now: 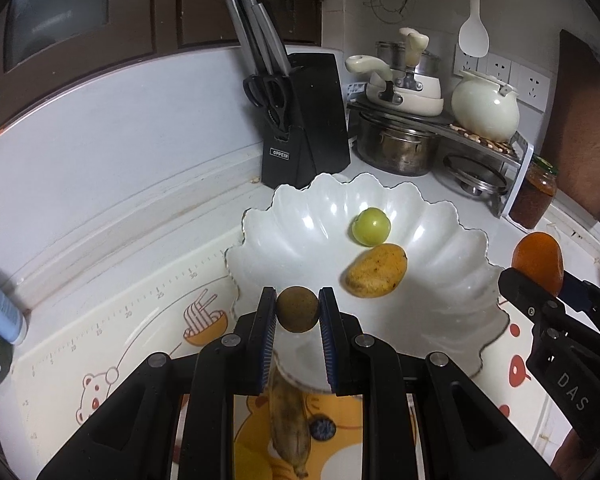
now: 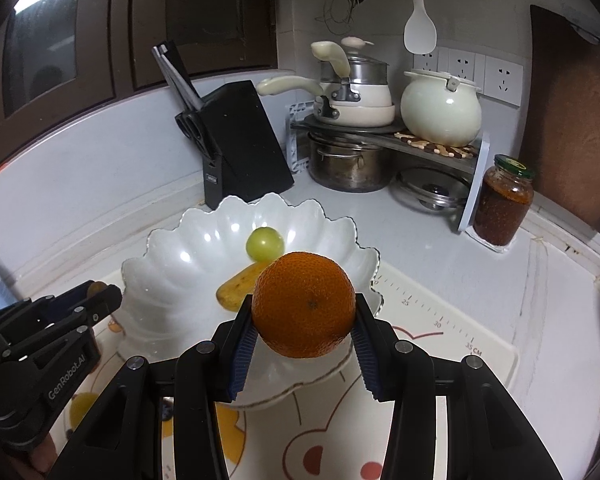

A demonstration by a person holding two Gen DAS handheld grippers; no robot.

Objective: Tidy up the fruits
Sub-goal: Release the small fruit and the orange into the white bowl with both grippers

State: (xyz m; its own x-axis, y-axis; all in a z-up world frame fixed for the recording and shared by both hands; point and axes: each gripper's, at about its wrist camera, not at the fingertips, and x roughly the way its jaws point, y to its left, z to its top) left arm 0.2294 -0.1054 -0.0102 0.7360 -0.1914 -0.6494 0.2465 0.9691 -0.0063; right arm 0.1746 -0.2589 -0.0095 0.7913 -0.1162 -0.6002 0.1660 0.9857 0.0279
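While our left gripper (image 1: 297,309) pinches a brown fruit (image 1: 297,309) and right gripper (image 2: 303,320) clamps the orange (image 2: 303,305), dropping both together could knock fruit out over the bowl (image 1: 440,236) rim.

**A crowded white counter**

The counter (image 2: 420,248) carries a cartoon-printed mat (image 2: 440,344) — on it a scalloped white bowl (image 2: 160,280) and a browned banana (image 1: 290,424). Toward the back stand a black knife block (image 2: 244,140), a steel pot (image 2: 348,168), a metal rack (image 2: 440,156) and a sauce jar (image 2: 502,200).
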